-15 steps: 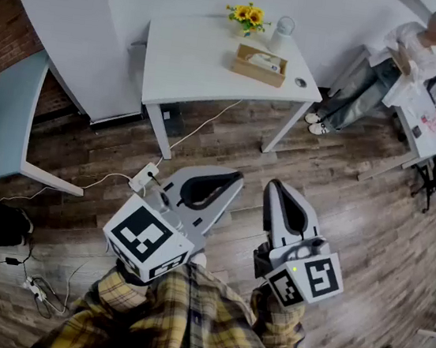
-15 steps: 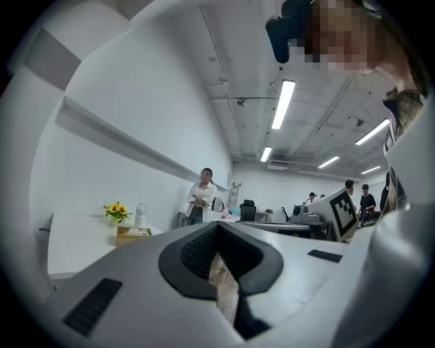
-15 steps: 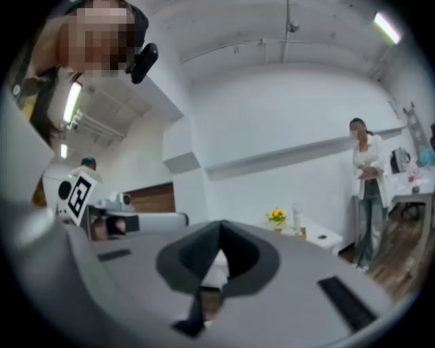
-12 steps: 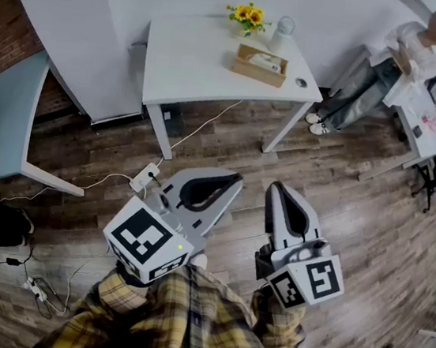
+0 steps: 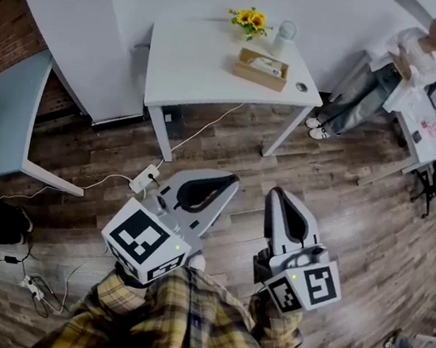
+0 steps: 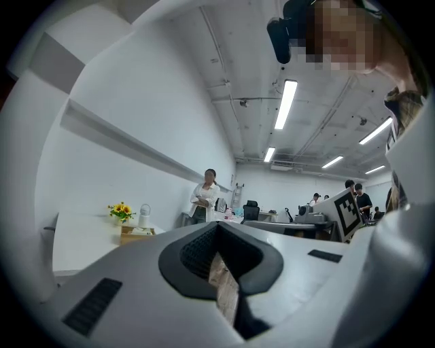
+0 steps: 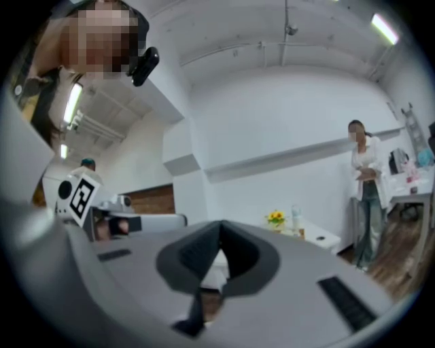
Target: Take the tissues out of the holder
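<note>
From the head view, the holder (image 5: 261, 70) sits on the far side of the white desk (image 5: 193, 62), with the tissues (image 5: 269, 64) showing pale in its open top, near some flowers (image 5: 250, 20) and a bottle (image 5: 284, 33). The left hand-held gripper (image 5: 231, 181) and the right hand-held gripper (image 5: 276, 193) are both held close to the person's body over the wooden floor (image 5: 230, 143), well apart from the desk. The step in hand looks like the approach, so the person needs to walk up until the holder is within easy reach.

In the left gripper view, the jaws are pressed together with nothing between them. The holder appears small and far off to the left. This gripper would do best steadying the holder's wall, since the box looks light enough to lift along with the paper.

In the right gripper view, the jaws also meet at the tips and are empty. They should spread before coming down on the top tissue, pinch only the paper, and pull straight up.
</note>
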The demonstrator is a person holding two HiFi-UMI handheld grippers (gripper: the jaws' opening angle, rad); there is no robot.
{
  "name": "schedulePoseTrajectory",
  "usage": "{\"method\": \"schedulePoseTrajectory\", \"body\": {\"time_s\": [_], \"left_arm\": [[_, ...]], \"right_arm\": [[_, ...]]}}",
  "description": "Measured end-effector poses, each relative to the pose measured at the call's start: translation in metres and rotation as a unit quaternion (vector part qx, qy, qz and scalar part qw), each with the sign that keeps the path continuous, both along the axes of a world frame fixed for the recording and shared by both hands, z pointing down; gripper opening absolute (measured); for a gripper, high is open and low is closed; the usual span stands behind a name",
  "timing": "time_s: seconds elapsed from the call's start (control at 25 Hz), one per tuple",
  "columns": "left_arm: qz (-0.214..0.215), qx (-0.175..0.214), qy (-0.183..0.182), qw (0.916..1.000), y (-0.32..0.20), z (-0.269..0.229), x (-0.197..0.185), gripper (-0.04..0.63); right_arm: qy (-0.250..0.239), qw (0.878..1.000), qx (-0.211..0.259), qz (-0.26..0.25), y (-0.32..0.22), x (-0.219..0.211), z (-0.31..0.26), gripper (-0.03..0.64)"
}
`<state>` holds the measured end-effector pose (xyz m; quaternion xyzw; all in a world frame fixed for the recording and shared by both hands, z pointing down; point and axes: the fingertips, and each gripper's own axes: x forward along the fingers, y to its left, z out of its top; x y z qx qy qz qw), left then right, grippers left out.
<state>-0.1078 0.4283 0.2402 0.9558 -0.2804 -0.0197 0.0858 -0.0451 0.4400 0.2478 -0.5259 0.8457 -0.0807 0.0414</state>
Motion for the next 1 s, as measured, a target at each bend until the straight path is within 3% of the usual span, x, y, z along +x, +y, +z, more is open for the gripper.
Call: {"method": "schedulePoseTrajectory", "body": {"time_s": [0.6,1.0], "left_arm": [[-0.008,0.01,-0.008,0.9999,0.014,-0.003,0.015,0.014],[-0.012,-0.001,-0.001,0.9999,-0.053,0.007,0.003,0.013]], "right_arm": [[-0.001,1.0,0.007,-0.018,0.01,0.012,0.0,0.011],[-0.006,1.0,-0.002,-0.004,-0.05,0.01,0.009,0.011]]}}
